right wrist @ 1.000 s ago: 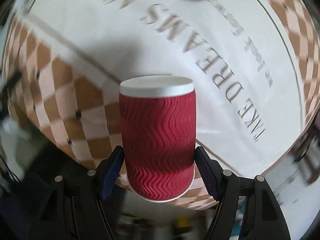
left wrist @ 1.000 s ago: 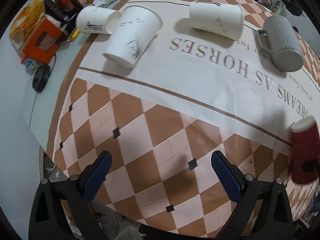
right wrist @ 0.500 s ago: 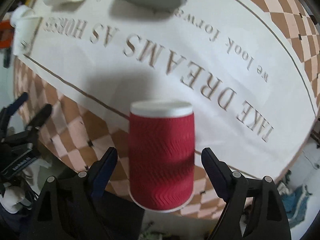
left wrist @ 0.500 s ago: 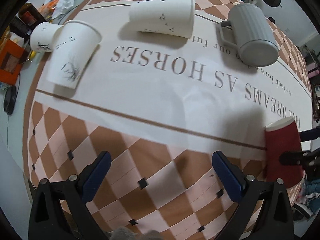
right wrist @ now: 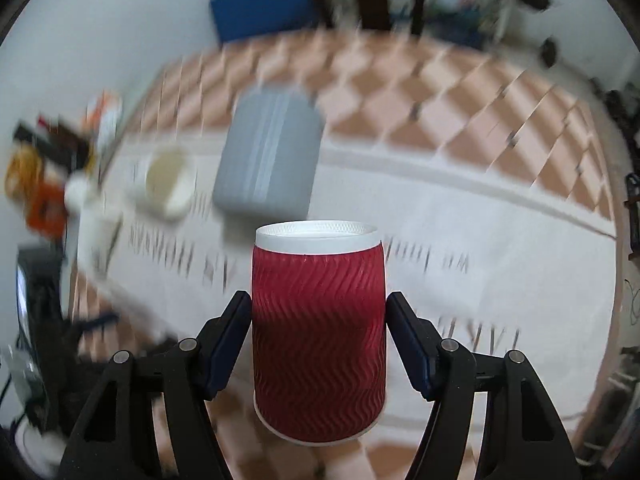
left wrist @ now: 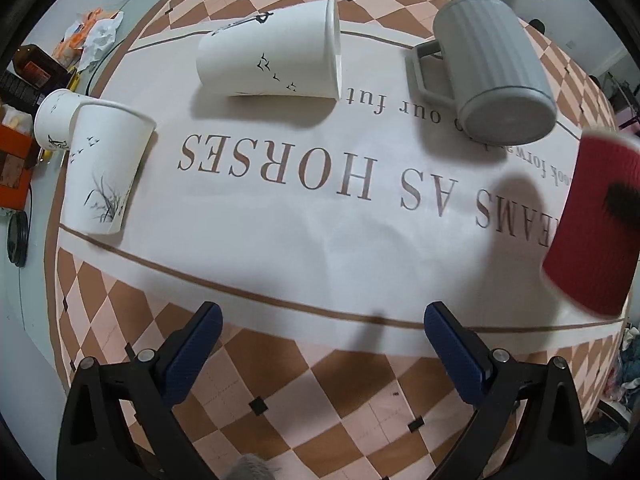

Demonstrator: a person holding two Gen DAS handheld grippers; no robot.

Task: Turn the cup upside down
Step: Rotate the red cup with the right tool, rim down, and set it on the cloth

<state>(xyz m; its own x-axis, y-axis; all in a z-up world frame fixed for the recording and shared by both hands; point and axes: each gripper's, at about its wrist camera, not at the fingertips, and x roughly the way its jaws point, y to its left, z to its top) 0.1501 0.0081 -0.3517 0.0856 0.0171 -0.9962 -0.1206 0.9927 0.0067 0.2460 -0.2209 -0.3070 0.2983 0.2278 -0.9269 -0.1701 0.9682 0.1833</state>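
Between the pads of the right gripper [right wrist: 318,332] the red ripple cup [right wrist: 319,332] is clamped, held above the checkered tablecloth [left wrist: 280,216] near its right side; background blurred. The left gripper [left wrist: 319,338] is spread wide, holding nothing. A grey mug [left wrist: 486,66] and a white paper cup [left wrist: 272,62] lie on their sides.

Right wrist view is a smeary mess: the grey mug [right wrist: 269,160], the white cups [right wrist: 168,184] and the lettering on the tablecloth [right wrist: 500,240] are all too blurred to read. In the left view the red cup [left wrist: 592,224] is blurry and cut off by the right edge. A dark smudge on it can't be identified.
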